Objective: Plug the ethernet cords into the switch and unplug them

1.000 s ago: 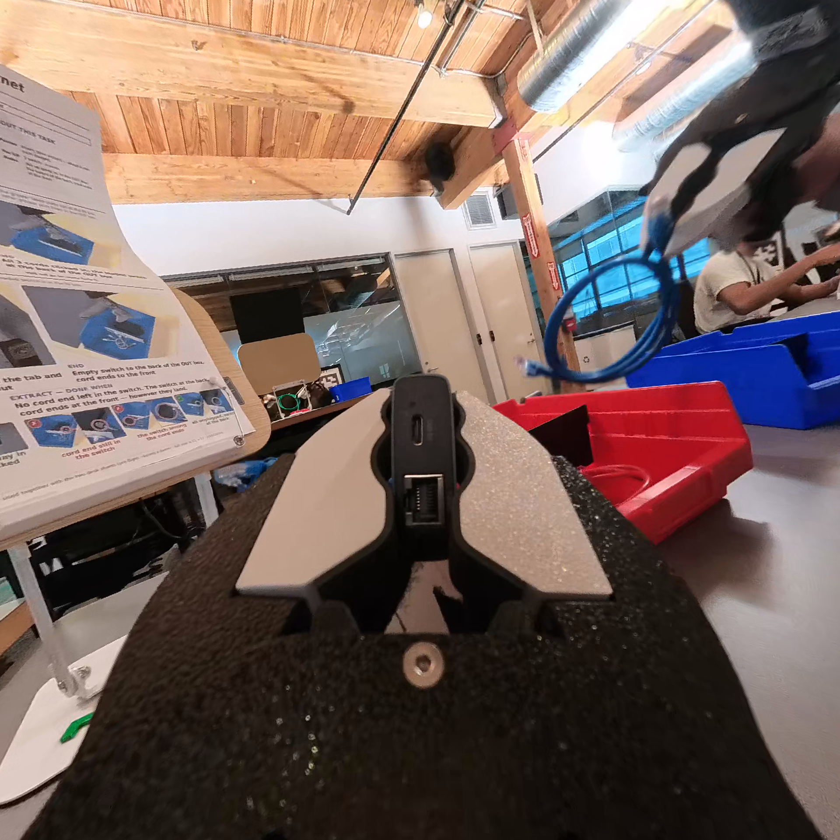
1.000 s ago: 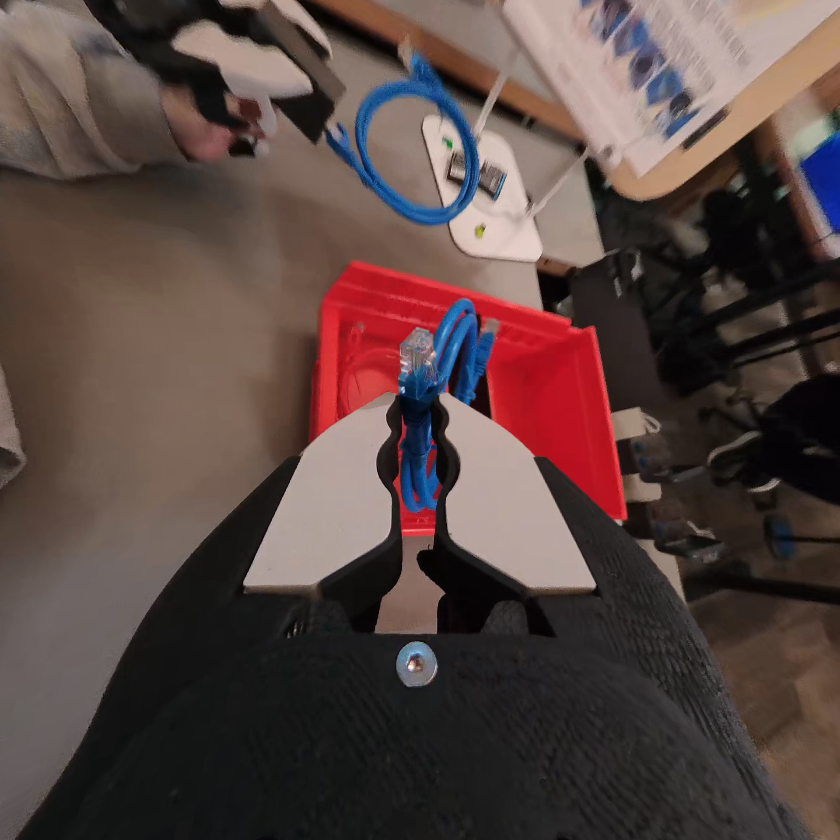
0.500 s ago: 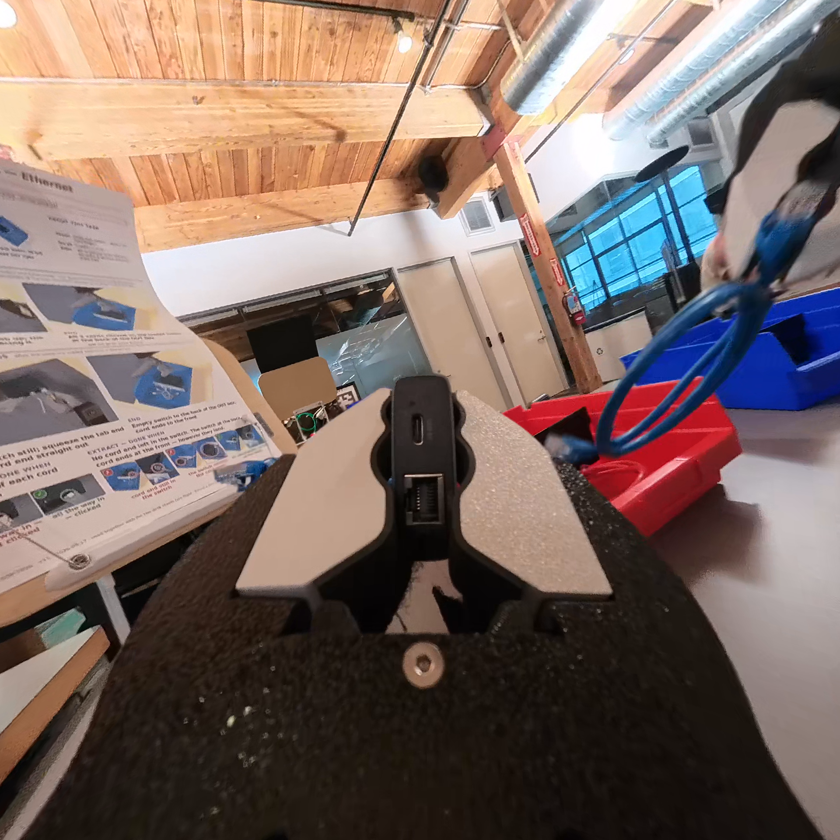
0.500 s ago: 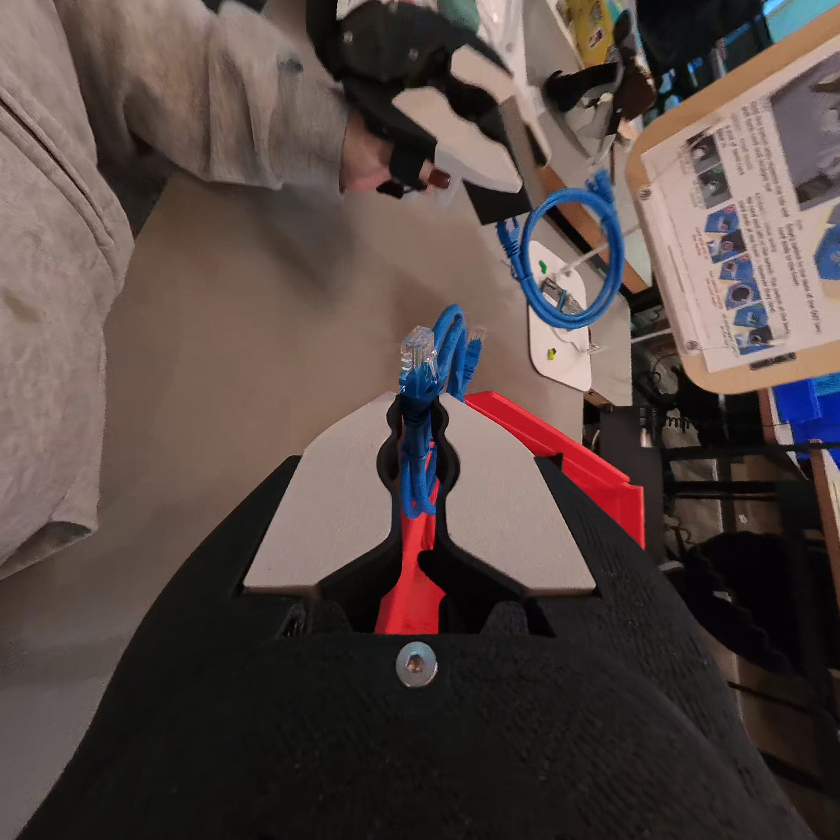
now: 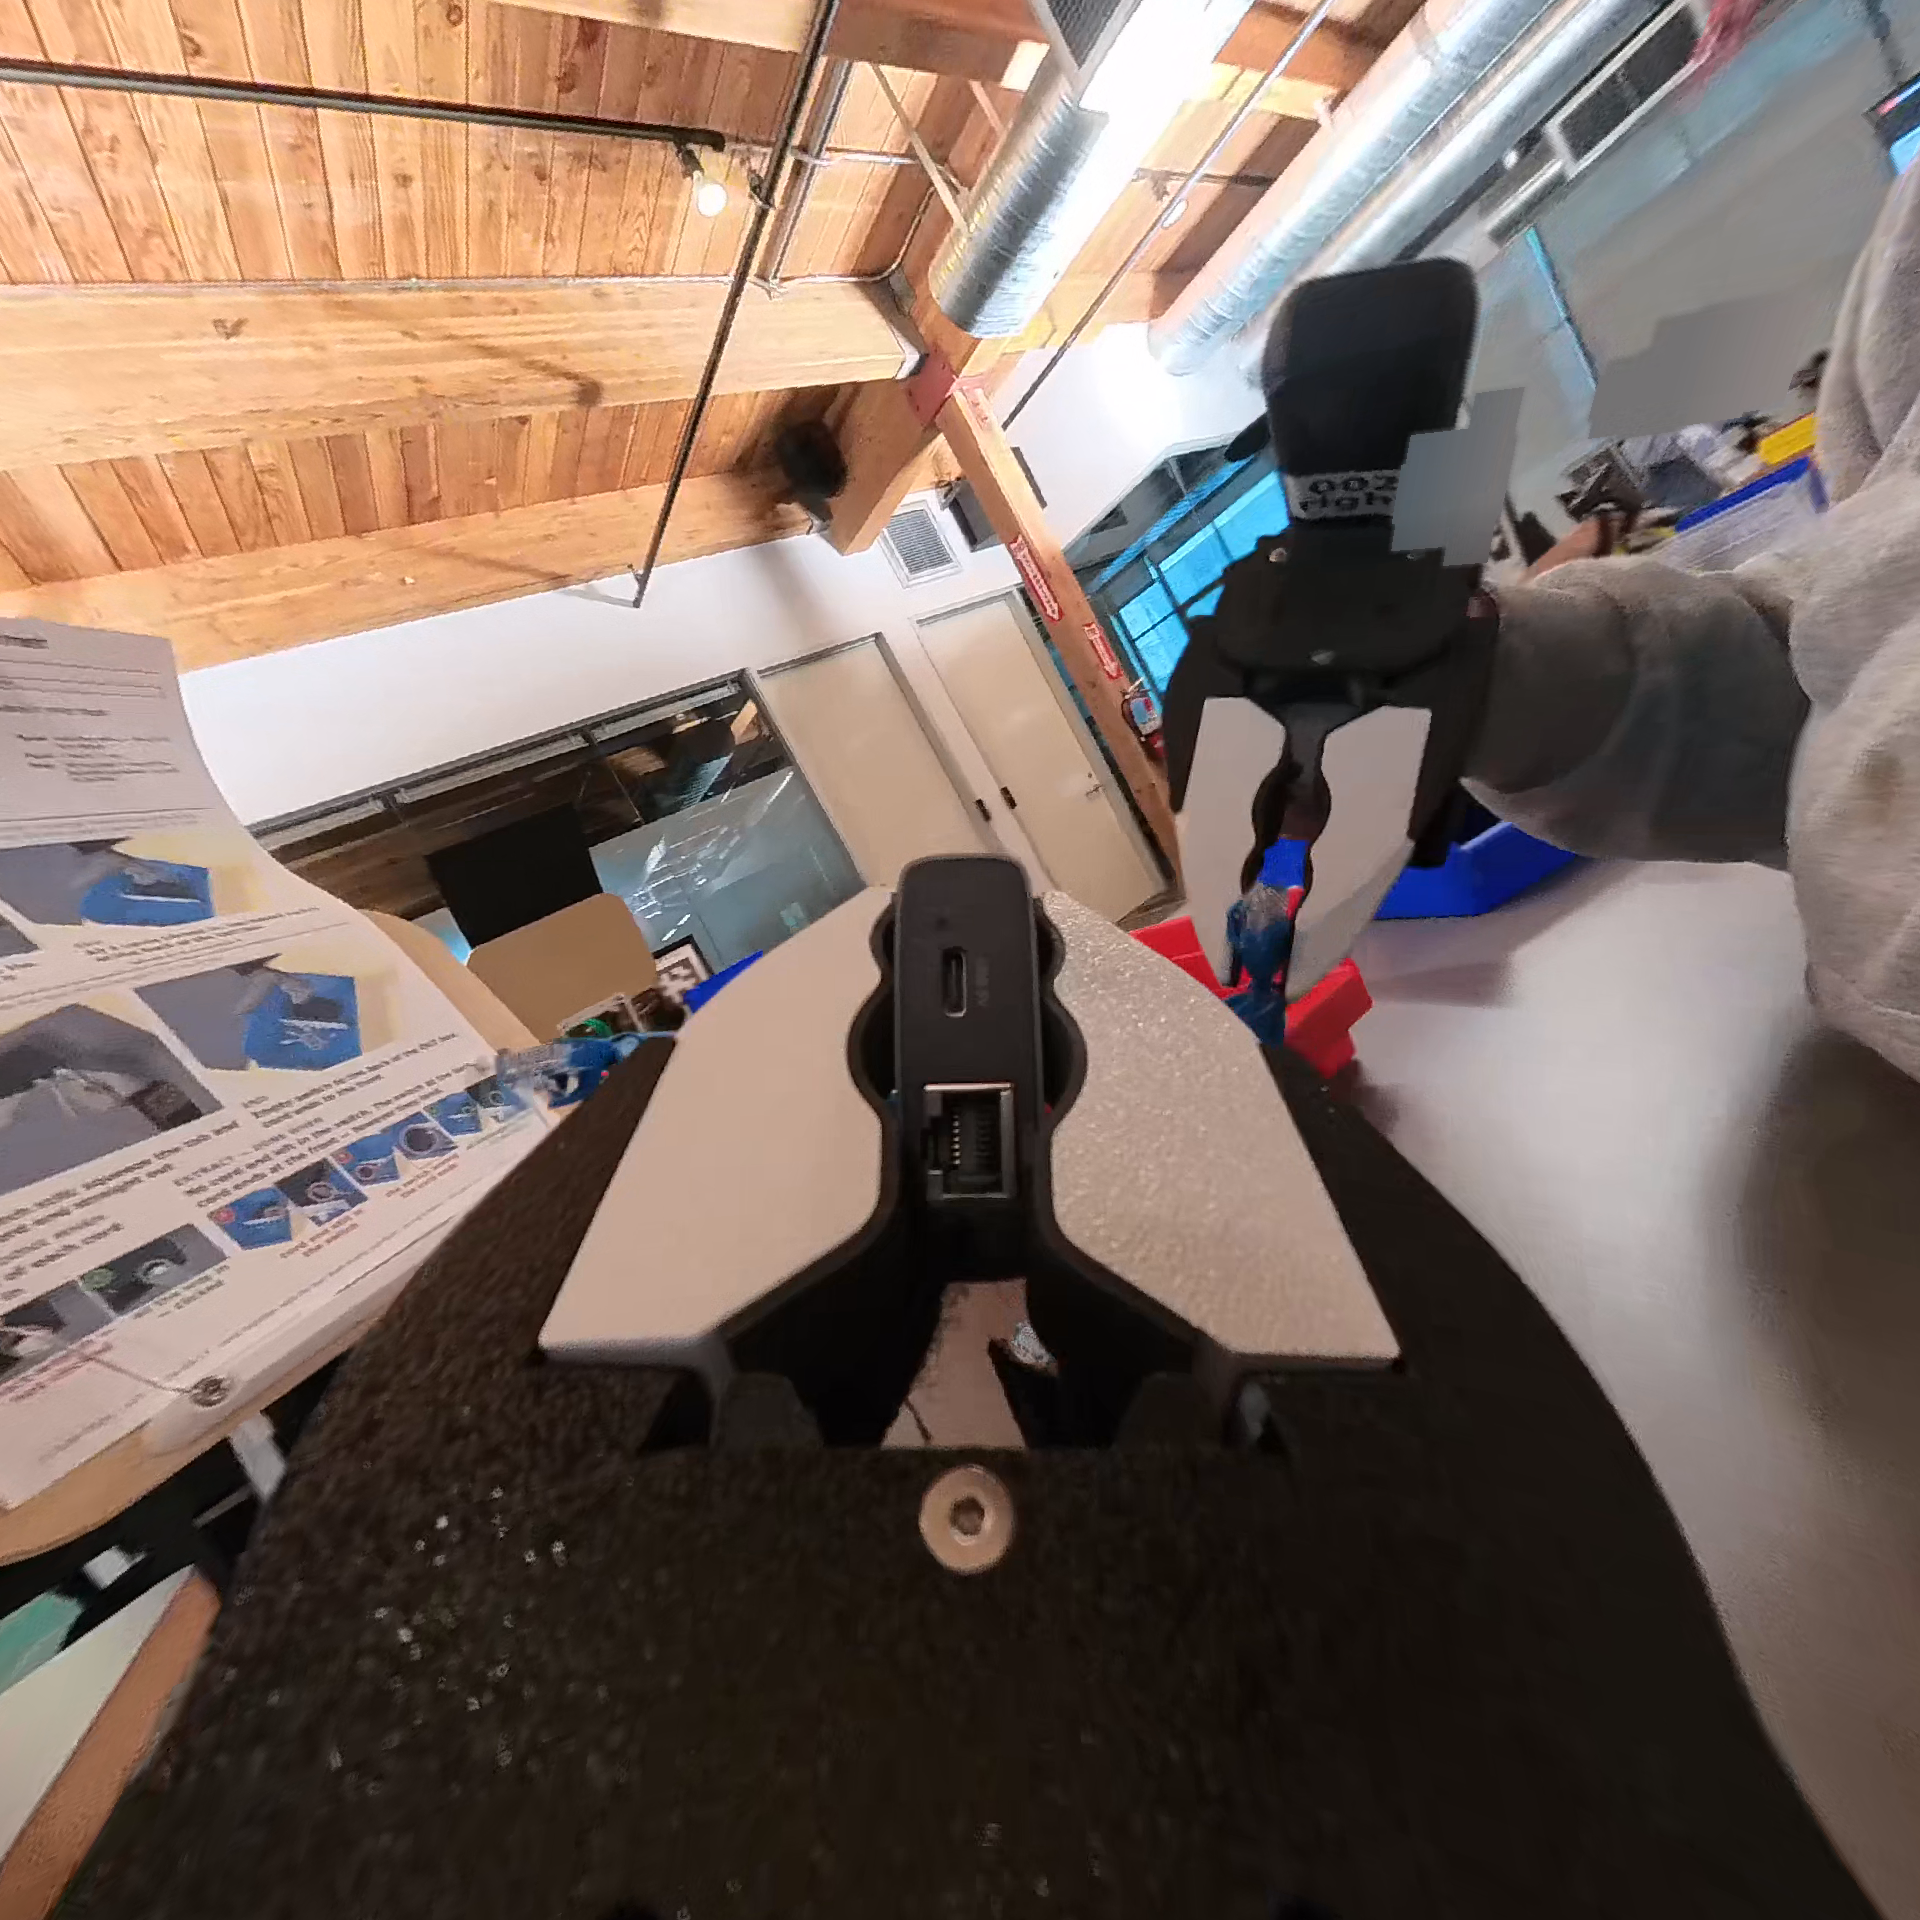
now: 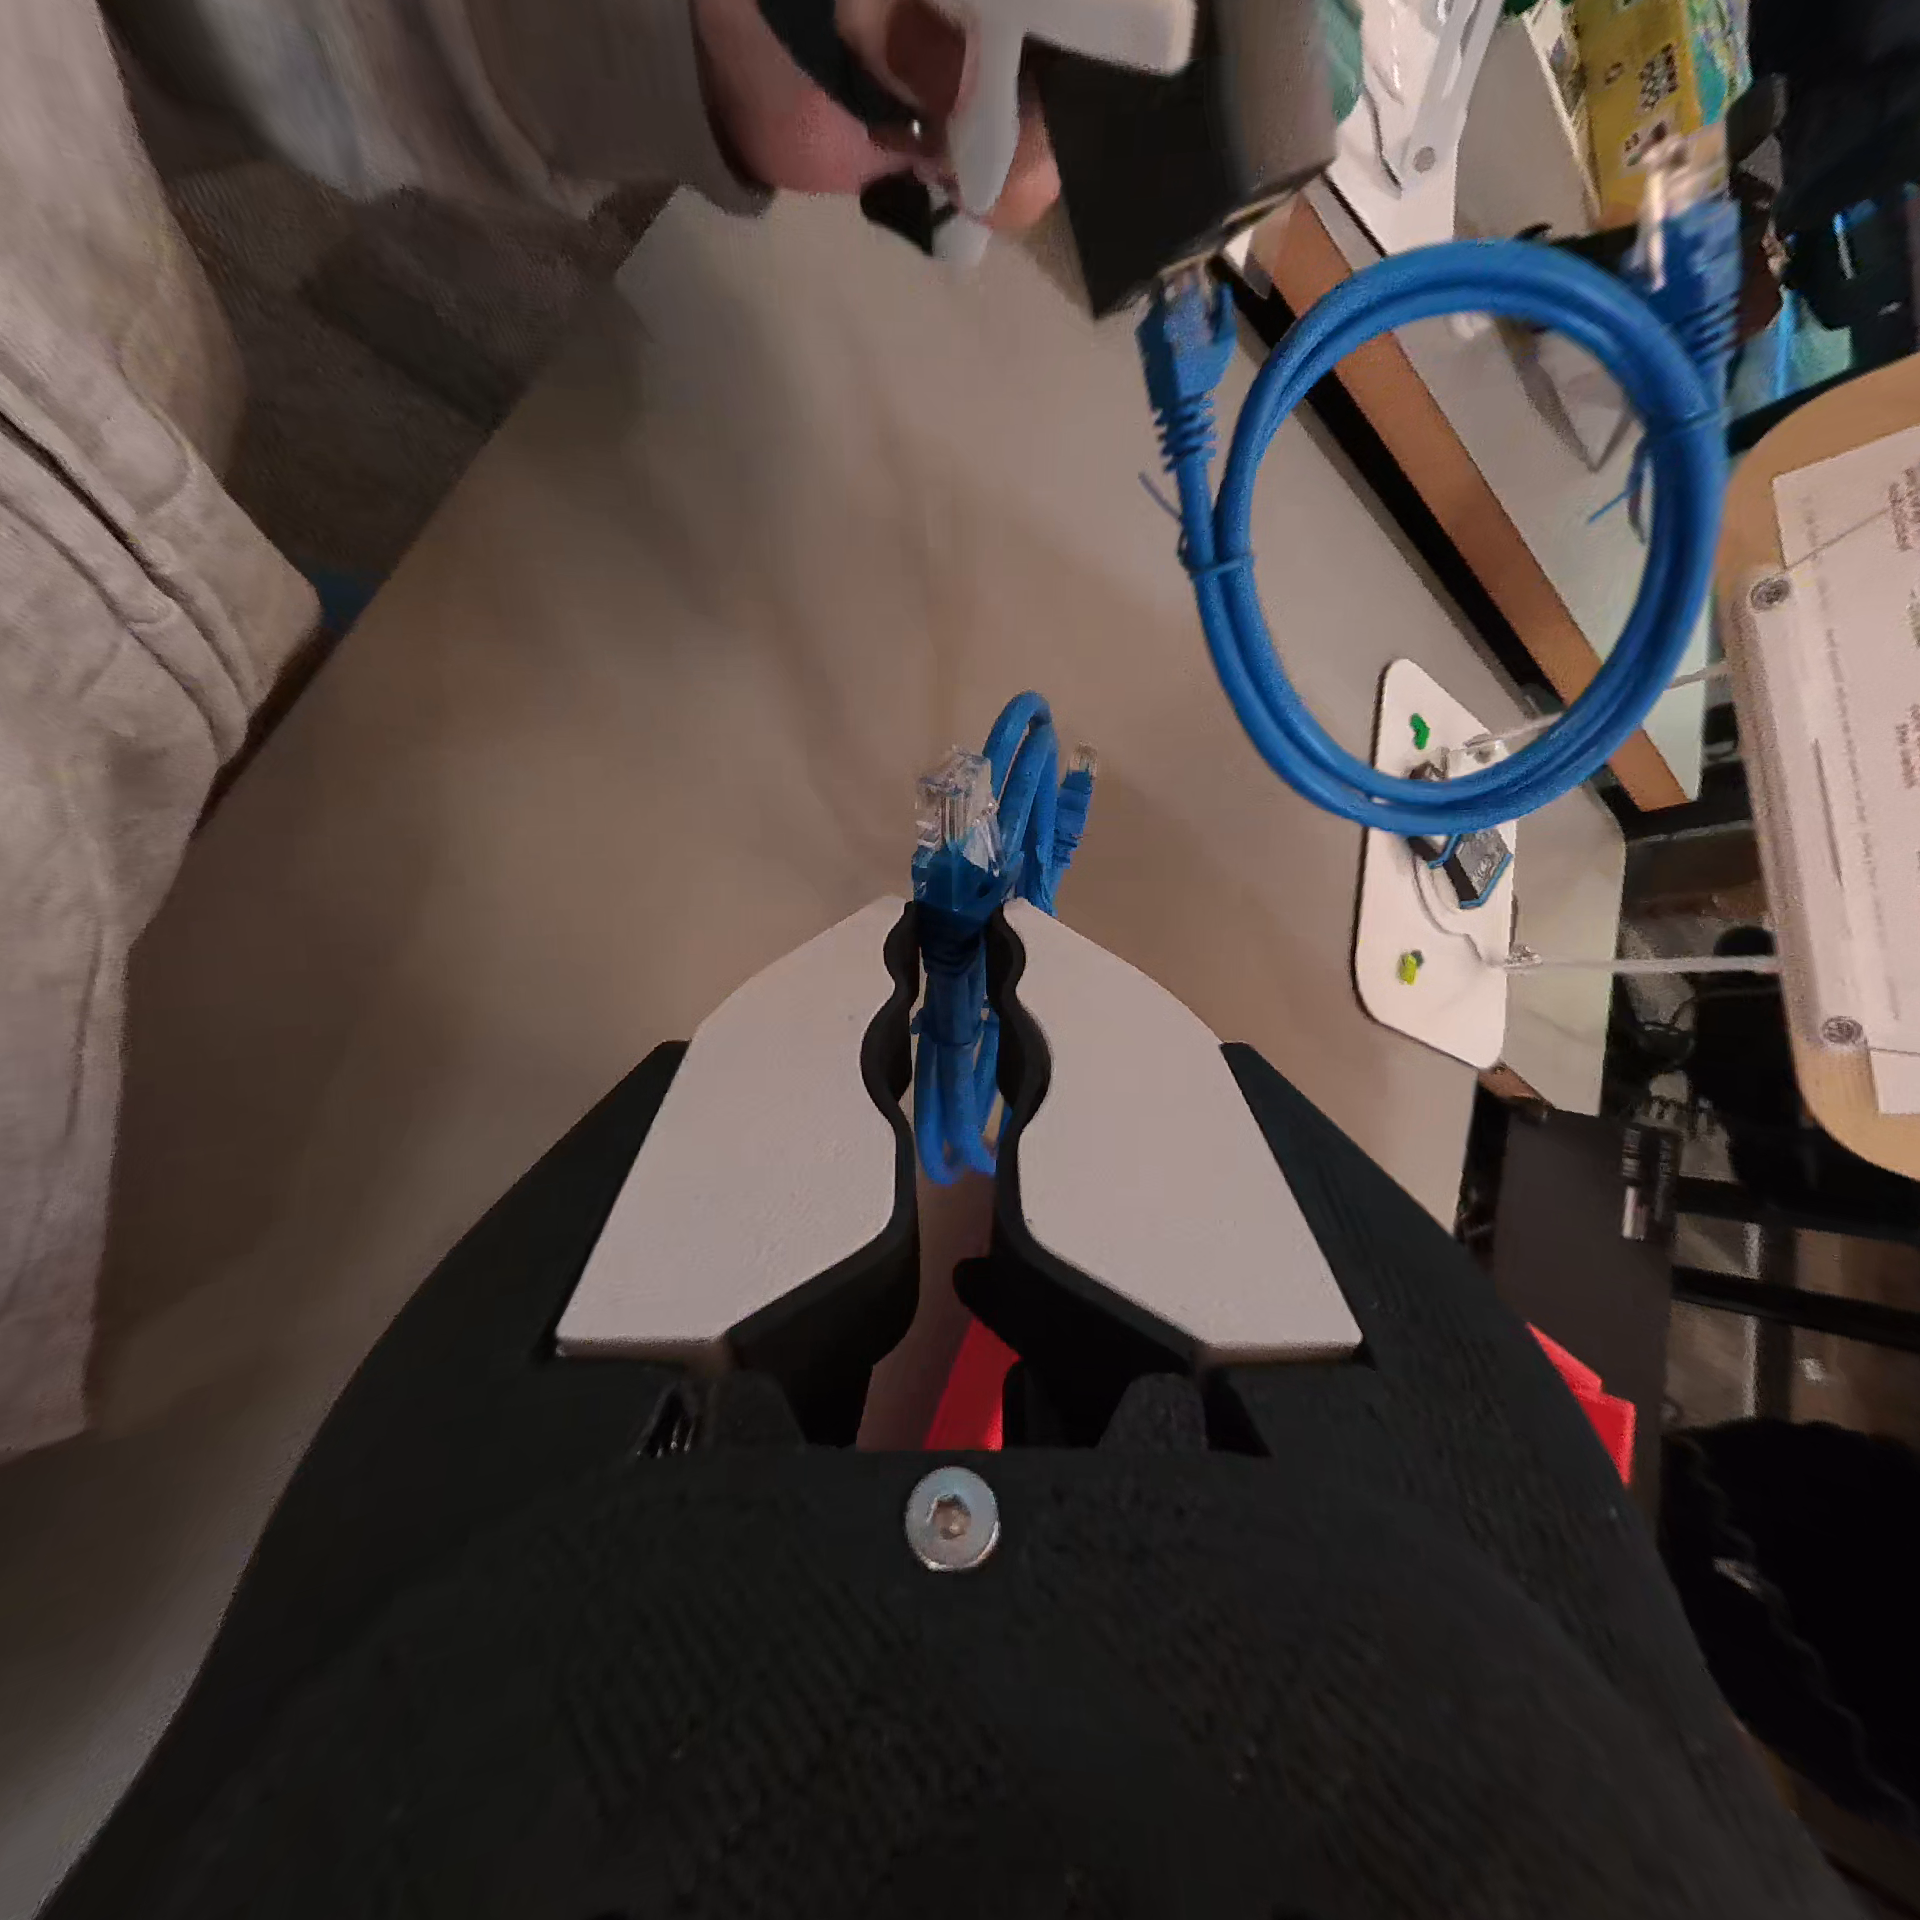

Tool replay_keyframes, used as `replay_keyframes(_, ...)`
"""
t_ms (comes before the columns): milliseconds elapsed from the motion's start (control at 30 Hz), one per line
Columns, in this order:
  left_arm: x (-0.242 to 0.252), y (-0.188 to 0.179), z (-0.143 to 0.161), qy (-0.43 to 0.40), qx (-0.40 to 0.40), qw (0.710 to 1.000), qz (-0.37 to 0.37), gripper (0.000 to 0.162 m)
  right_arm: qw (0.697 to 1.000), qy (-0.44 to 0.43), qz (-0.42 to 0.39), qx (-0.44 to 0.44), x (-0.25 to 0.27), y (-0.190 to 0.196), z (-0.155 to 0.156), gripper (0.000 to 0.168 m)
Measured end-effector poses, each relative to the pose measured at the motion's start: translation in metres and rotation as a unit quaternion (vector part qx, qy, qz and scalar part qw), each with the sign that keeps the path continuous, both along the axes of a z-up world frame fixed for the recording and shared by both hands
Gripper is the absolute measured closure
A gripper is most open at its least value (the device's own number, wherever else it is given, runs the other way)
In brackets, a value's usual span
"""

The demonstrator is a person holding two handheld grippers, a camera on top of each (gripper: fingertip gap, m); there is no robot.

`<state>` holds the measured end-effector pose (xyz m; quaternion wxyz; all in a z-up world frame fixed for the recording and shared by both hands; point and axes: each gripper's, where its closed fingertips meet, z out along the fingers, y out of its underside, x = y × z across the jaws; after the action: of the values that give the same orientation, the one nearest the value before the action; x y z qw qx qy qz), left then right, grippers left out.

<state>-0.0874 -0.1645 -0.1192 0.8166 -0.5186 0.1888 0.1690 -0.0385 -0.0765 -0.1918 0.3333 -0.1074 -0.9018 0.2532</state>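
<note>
My left gripper [image 5: 966,920] is shut on a small black device [image 5: 966,1049] whose face has a small slot port and a network socket. In the right wrist view the device [image 6: 1174,156] is at the top, and a looped blue cable [image 6: 1455,520] hangs from it by one plug. My right gripper [image 6: 956,909] is shut on a second coiled blue network cable [image 6: 951,842], its clear plug sticking out past the fingertips. In the left wrist view the right gripper [image 5: 1283,914] points down, just right of the device and beyond it.
A red bin [image 5: 1320,1008] and a blue bin [image 5: 1486,873] stand on the grey table [image 5: 1610,1143] behind the grippers. A printed sheet on a wooden board [image 5: 156,1039] stands at the left on a white base [image 6: 1455,935]. A grey sleeve [image 5: 1662,707] fills the right.
My right gripper has swung with its cable from above the red bin to just beside the black device. My left gripper has tilted upward and still holds the device.
</note>
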Motion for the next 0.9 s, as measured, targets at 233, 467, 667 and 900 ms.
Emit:
replay_keyframes(233, 0.008, -0.015, -0.006, 0.001, -0.016, 1.0, 0.003, 0.14, 1.0, -0.012, -0.004, -0.023, -0.002, -0.004, -0.014, 0.158)
replay_keyframes(467, 0.032, -0.004, -0.013, 0.026, -0.048, 0.998, -0.039, 0.14, 1.0, -0.003, -0.002, -0.024, -0.005, -0.007, -0.01, 0.158)
replay_keyframes(667, 0.034, -0.007, -0.01, 0.001, -0.024, 0.998, -0.066, 0.14, 0.999, 0.025, -0.024, 0.009, -0.01, -0.004, -0.004, 0.158)
replay_keyframes(900, 0.025, -0.007, -0.013, -0.013, -0.011, 0.998, -0.054, 0.14, 0.997, 0.016, -0.065, 0.032, -0.008, 0.001, 0.007, 0.158)
